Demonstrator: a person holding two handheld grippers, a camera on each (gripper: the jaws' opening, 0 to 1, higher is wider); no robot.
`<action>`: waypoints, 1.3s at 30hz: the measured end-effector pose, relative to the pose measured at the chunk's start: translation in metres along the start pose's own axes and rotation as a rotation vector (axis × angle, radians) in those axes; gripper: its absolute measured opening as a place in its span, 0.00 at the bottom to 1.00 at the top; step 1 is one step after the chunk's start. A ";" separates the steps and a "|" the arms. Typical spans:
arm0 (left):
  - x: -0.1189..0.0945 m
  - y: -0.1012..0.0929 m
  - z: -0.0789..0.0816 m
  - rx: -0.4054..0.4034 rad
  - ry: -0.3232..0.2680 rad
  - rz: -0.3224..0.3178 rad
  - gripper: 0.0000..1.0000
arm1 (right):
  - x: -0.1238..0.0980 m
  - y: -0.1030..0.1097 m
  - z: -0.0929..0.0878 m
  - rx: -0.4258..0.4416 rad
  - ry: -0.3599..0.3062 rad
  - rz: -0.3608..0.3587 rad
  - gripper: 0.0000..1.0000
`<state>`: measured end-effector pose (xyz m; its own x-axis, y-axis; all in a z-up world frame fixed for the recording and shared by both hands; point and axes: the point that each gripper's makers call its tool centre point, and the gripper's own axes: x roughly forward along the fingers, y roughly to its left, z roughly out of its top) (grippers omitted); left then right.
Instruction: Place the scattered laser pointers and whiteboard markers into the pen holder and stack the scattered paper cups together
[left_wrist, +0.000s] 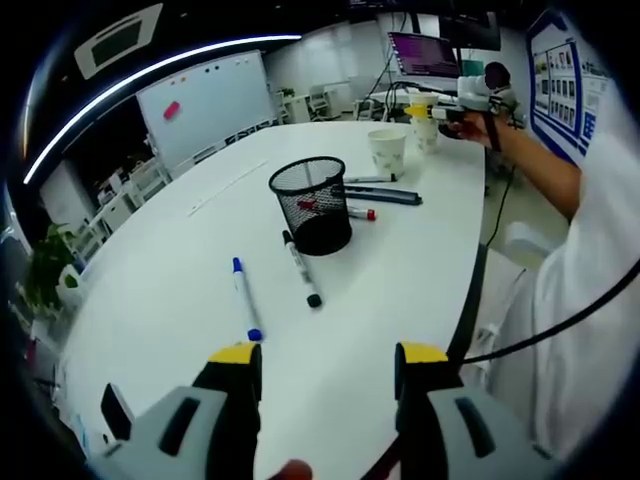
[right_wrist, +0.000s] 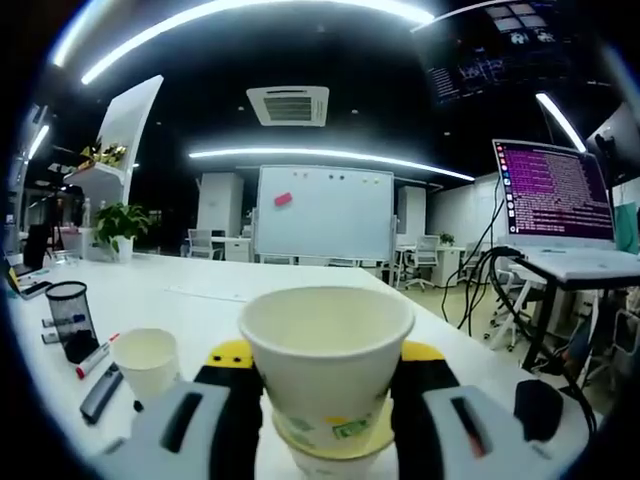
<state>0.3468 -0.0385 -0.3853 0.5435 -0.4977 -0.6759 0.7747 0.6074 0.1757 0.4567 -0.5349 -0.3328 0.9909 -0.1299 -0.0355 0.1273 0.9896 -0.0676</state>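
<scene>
A black mesh pen holder (left_wrist: 312, 205) stands mid-table and holds a red-tipped pen. A blue-capped marker (left_wrist: 245, 298) and a black marker (left_wrist: 300, 268) lie in front of it. A red-capped marker (left_wrist: 360, 212) and two dark pointers (left_wrist: 385, 196) lie behind it. My left gripper (left_wrist: 328, 360) is open over bare table. One paper cup (left_wrist: 387, 150) stands far off. My right gripper (right_wrist: 325, 365) is shut on a paper cup (right_wrist: 325, 345), whose base sits in a second cup (right_wrist: 330, 440). Another cup (right_wrist: 147, 362), a marker (right_wrist: 95, 358) and the holder (right_wrist: 70, 318) lie to its left.
The white table (left_wrist: 160, 290) curves to an edge on the right, where a person's white sleeve (left_wrist: 590, 260) and a cable hang. A small dark device (left_wrist: 115, 408) lies near the left jaw. A whiteboard (right_wrist: 322, 212), a laptop (right_wrist: 555, 190) and a mouse (right_wrist: 537, 408) are around.
</scene>
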 end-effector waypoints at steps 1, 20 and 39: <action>0.000 0.001 0.000 -0.001 -0.001 0.002 0.54 | 0.000 0.000 -0.001 0.000 0.000 0.001 0.51; -0.002 0.001 -0.003 -0.009 0.008 0.008 0.54 | 0.003 0.003 -0.013 -0.007 0.029 0.016 0.51; -0.001 0.002 -0.003 -0.011 0.007 0.004 0.54 | 0.004 0.009 -0.019 -0.018 0.051 0.031 0.51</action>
<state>0.3466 -0.0353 -0.3868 0.5441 -0.4907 -0.6805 0.7691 0.6159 0.1707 0.4612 -0.5274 -0.3525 0.9908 -0.1025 -0.0886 0.0952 0.9920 -0.0833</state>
